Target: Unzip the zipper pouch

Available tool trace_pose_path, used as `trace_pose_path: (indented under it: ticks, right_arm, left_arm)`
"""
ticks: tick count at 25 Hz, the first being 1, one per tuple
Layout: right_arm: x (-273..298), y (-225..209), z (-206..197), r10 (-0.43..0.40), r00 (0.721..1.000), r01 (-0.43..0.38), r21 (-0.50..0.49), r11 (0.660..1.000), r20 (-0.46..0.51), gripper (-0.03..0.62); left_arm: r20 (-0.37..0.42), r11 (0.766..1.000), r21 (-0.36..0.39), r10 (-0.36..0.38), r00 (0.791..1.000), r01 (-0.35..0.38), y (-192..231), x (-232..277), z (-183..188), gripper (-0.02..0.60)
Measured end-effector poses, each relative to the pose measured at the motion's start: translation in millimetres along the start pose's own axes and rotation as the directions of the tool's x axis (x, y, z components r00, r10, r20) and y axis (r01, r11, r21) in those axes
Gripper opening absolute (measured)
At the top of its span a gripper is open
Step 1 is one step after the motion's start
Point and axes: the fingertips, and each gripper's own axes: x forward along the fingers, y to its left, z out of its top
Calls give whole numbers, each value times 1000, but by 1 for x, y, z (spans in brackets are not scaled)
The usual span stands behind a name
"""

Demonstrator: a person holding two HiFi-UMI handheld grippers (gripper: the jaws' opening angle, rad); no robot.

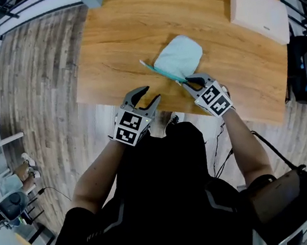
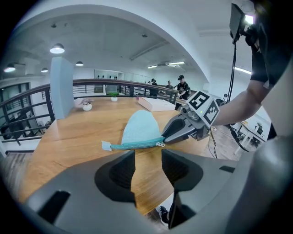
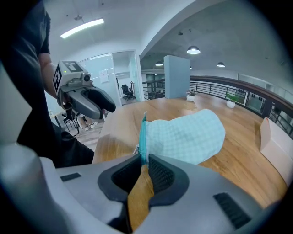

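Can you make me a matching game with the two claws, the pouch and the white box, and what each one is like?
1 left claw
2 right claw
3 pouch
4 white box

A by the far right edge of the table
B shut on the pouch's end
C open and empty
D light blue, mid-table

Pairs: 1-C, 2-B, 3-D, 4-A

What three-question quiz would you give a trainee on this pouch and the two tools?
1. True or false: the left tool holds the light blue quilted fabric pouch.
2. Where does the right tool grip the pouch? A the end of its teal zipper; B its rounded far edge; C nowhere.
3. Fill in: the pouch lies on a light brown ___ table.
Key: 1 false; 2 A; 3 wooden.
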Motion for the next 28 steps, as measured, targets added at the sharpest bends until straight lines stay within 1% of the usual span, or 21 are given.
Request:
trace_pose_path:
  ticks: [2, 6, 9, 12, 14, 18, 22, 25, 28]
  right_arm:
    - [-8, -1, 8, -10, 1000, 9, 26, 1000, 11, 60]
    - [-26, -2, 36, -36, 996, 24, 140, 990, 85, 57]
    - [-41, -2, 52, -66, 993, 49, 178, 983, 93, 57]
    - [-63, -5, 71, -93, 987, 61, 231, 971, 130, 55]
    - [-77, -9, 84, -116, 981, 74, 258, 963, 154, 54]
    - [-100, -8, 106, -149, 973, 89, 307, 948, 178, 52]
    - [-121, -1, 130, -175, 958, 79, 377, 923, 226, 52]
    - [-137, 3, 148, -200, 946, 93, 379, 921, 254, 52]
    - [-146, 10, 165, -209, 942, 92, 398, 913, 262, 52]
  left_arm:
    - [16, 1000, 24, -9, 1000, 8, 2, -5, 10, 199]
    - [49, 998, 62, -27, 998, 24, 6, -16, 34, 198]
    - [52, 994, 97, -53, 997, 48, 5, -25, 46, 198]
    - [63, 985, 152, -88, 994, 77, -1, -35, 64, 198]
    - [83, 978, 194, -98, 992, 81, 0, -41, 80, 195]
    - [135, 964, 251, -125, 983, 88, -1, -52, 109, 190]
    - [189, 936, 342, -160, 969, 88, -7, -64, 136, 189]
    - [228, 905, 417, -191, 955, 81, -15, -68, 157, 173]
    - [250, 873, 481, -226, 942, 82, -22, -76, 175, 169]
